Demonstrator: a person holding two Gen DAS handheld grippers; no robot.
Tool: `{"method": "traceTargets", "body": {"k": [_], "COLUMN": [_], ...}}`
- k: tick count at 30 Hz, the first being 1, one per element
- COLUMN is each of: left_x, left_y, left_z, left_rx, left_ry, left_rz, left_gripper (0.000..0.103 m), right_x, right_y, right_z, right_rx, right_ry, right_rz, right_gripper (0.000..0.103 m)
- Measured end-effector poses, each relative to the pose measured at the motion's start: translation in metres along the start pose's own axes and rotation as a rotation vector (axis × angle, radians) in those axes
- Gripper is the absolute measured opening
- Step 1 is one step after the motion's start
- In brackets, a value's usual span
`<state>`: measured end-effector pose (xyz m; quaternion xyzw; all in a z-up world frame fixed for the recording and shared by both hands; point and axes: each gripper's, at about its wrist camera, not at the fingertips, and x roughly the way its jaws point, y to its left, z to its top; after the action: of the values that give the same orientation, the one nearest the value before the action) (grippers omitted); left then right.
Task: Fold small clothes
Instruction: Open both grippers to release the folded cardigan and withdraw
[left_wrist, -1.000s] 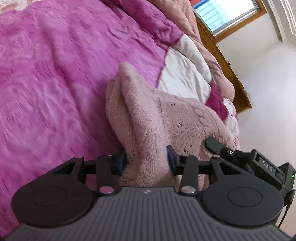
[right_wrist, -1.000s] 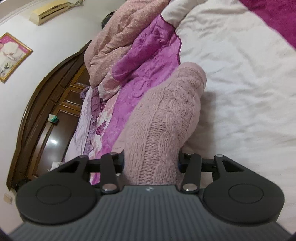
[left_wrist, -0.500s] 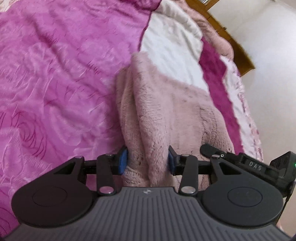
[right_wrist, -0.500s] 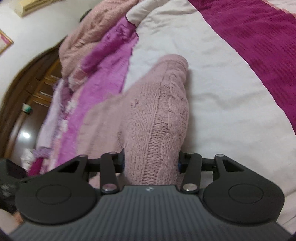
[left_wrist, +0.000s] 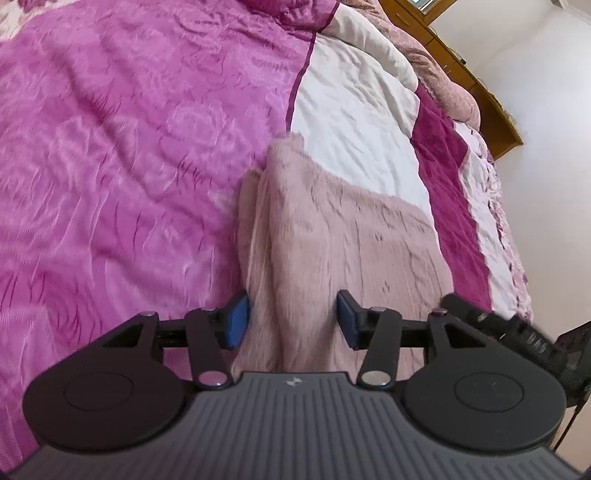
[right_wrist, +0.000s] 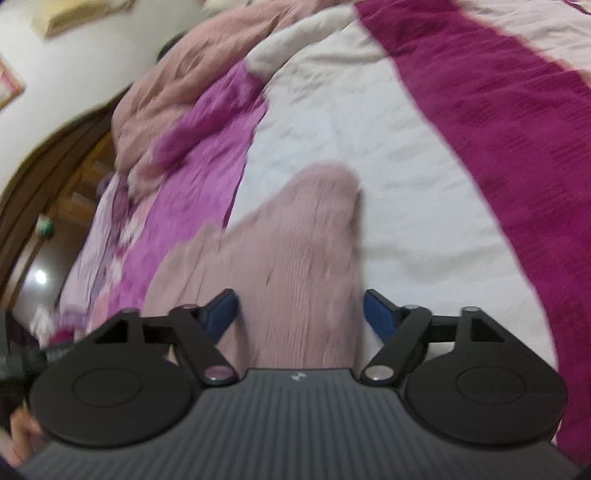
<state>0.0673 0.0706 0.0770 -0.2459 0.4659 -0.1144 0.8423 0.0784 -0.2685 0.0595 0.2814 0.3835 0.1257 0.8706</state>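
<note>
A pale pink knitted garment (left_wrist: 332, 236) lies spread flat on the bed, its fleecy inner side up in the left wrist view. My left gripper (left_wrist: 293, 319) is open, its blue pads apart on either side of the garment's near edge. In the right wrist view the same garment (right_wrist: 295, 251) lies on the white part of the quilt. My right gripper (right_wrist: 301, 314) is open too, with gaps between its pads and the fabric. The right gripper's body (left_wrist: 509, 328) shows at the lower right of the left wrist view.
The bed is covered by a magenta quilt (left_wrist: 110, 147) with a white panel (left_wrist: 354, 110) and a dark magenta stripe (right_wrist: 517, 110). A bunched pink blanket (right_wrist: 184, 74) lies at the head. A wooden bed frame (left_wrist: 480, 81) and a white wall border the bed.
Both grippers lowered the garment onto the bed and opened. The fabric, bunched and lifted a second ago, now lies flat between the parted pads.
</note>
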Motion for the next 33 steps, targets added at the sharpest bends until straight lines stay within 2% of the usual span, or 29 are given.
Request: {"method": "traceTargets", "body": {"k": [3, 5, 6, 7, 9, 10, 13, 17, 21, 24, 28, 30, 33], "left_x": [0.011, 0.018, 0.02, 0.023, 0.029, 0.032, 0.037, 0.031, 0.01, -0.006, -0.027, -0.037, -0.047], "left_y": [-0.003, -0.006, -0.005, -0.005, -0.003, -0.001, 0.004, -0.003, -0.019, -0.026, -0.033, -0.036, -0.042], "left_z": [0.007, 0.009, 0.01, 0.01, 0.012, 0.012, 0.015, 0.017, 0.011, 0.006, -0.007, -0.016, -0.032], "left_rx": [0.02, 0.039, 0.04, 0.042, 0.048, 0.051, 0.042, 0.09, 0.184, 0.207, 0.217, 0.223, 0.244], "left_ry": [-0.008, -0.022, -0.028, -0.031, -0.036, -0.039, -0.039, -0.041, -0.089, -0.105, -0.131, -0.14, -0.132], "left_rz": [0.039, 0.063, 0.068, 0.071, 0.077, 0.083, 0.083, 0.096, 0.153, 0.165, 0.175, 0.182, 0.189], "left_gripper": [0.055, 0.056, 0.056, 0.056, 0.057, 0.061, 0.064, 0.064, 0.064, 0.066, 0.08, 0.083, 0.093], "right_x": [0.016, 0.029, 0.035, 0.04, 0.05, 0.054, 0.056, 0.045, 0.021, 0.002, -0.022, -0.033, -0.046], "right_y": [-0.011, -0.018, -0.019, -0.017, -0.012, -0.01, -0.008, -0.001, 0.01, 0.015, 0.022, 0.025, 0.029], "right_z": [0.016, 0.02, 0.021, 0.02, 0.016, 0.013, 0.01, 0.011, 0.01, 0.007, -0.001, -0.006, -0.014], "right_rx": [0.051, 0.083, 0.085, 0.068, 0.014, -0.013, -0.012, -0.033, -0.084, -0.091, -0.103, -0.108, -0.113], "right_ry": [0.011, 0.045, 0.058, 0.064, 0.061, 0.047, 0.022, 0.007, -0.045, -0.071, -0.086, -0.091, -0.087], "right_rz": [0.006, 0.052, 0.069, 0.077, 0.042, 0.023, 0.01, -0.011, -0.036, -0.033, -0.026, -0.029, -0.033], "right_gripper": [0.082, 0.081, 0.079, 0.07, 0.068, 0.068, 0.067, 0.069, 0.069, 0.069, 0.069, 0.069, 0.07]}}
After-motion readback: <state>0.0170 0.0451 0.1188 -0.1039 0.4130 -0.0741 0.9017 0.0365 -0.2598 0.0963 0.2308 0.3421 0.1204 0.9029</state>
